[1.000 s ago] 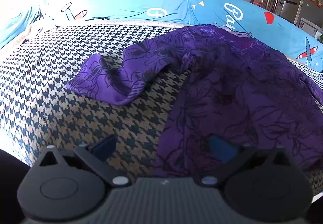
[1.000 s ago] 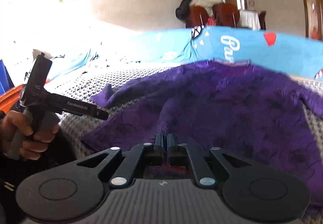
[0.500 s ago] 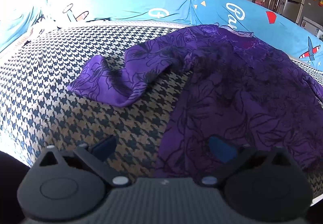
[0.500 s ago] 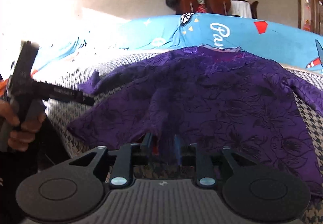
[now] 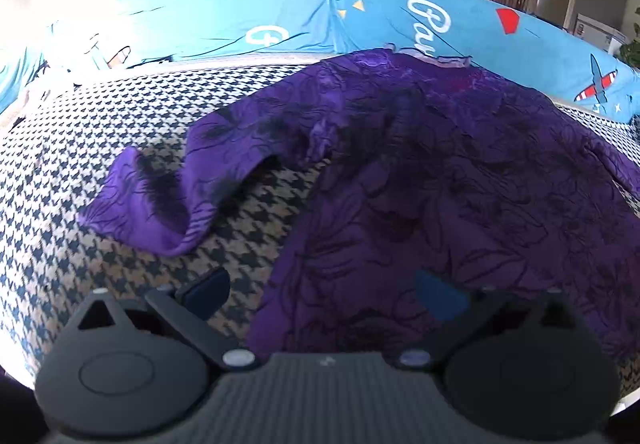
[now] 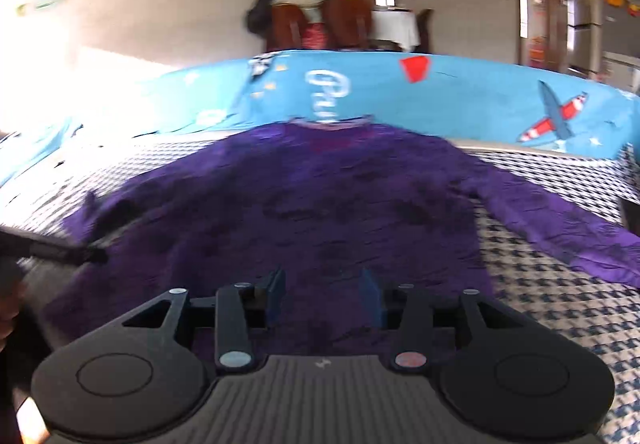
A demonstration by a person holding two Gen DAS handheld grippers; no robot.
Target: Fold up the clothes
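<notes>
Bare houndstooth cover [image 5: 100, 180] (left of purple garment [image 5: 440, 184]) lies unobstructed.

— What was the garment like?
— A purple top [image 5: 440, 172] with a dark floral print, spread front-up on the houndstooth cover, its neckline toward the blue cushions.
— And the sleeves?
— One sleeve [image 5: 168, 196] lay rumpled and curled back on itself; the other sleeve [image 6: 568, 228] stretched out flat, away from the body.
</notes>
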